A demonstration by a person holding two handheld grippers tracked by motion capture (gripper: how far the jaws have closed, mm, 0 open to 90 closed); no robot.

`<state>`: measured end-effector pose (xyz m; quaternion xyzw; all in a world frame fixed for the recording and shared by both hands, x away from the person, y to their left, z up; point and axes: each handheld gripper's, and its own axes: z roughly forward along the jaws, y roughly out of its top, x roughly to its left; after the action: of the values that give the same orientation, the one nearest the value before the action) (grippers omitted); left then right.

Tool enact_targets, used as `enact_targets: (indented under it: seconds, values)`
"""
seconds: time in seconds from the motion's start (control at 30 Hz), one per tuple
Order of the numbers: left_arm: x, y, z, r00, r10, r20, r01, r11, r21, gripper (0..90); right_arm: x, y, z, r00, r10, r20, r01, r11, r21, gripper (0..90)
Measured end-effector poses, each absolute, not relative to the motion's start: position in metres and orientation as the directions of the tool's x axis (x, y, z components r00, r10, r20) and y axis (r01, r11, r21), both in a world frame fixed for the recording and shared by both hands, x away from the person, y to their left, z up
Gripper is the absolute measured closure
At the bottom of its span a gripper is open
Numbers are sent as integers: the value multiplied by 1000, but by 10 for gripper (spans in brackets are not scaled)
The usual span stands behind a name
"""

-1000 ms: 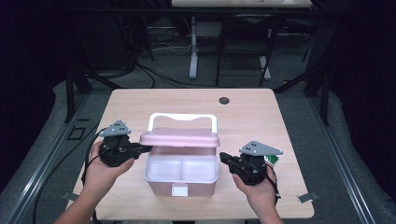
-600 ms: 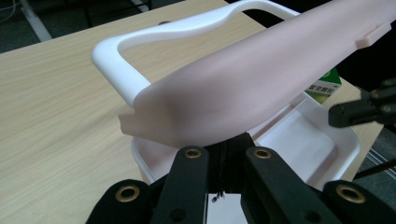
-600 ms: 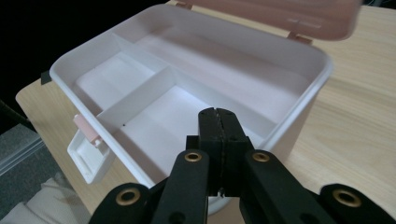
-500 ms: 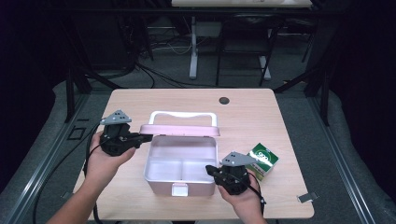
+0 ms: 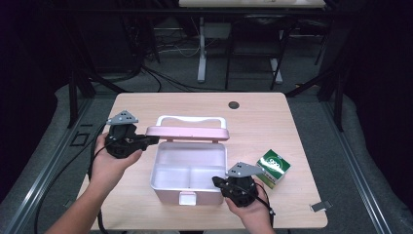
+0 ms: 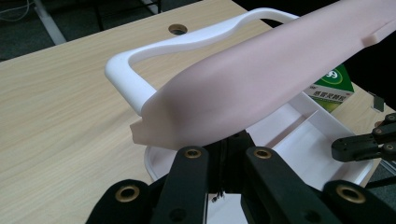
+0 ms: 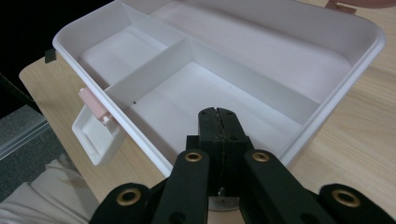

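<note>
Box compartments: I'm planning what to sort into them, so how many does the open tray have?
3: in the tray, one long rear compartment and two front ones.

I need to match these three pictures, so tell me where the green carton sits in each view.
High view: green carton lies on the table, right of the pink box, behind the right gripper.
Left gripper view: its top corner peeks out at the right, under the raised lid.
Right gripper view: not in it.
Shared landmark: the box's white divider.
</note>
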<state>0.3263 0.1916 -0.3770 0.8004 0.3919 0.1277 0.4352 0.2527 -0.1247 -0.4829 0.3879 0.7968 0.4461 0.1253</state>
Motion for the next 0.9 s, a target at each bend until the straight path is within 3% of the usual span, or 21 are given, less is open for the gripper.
enact_targets:
  seconds: [0.9]
  values:
    - [350,182,-370,628,768,-124,543,-318,777,881,241,-131,-481,-678,728,102,480,333,812,900]
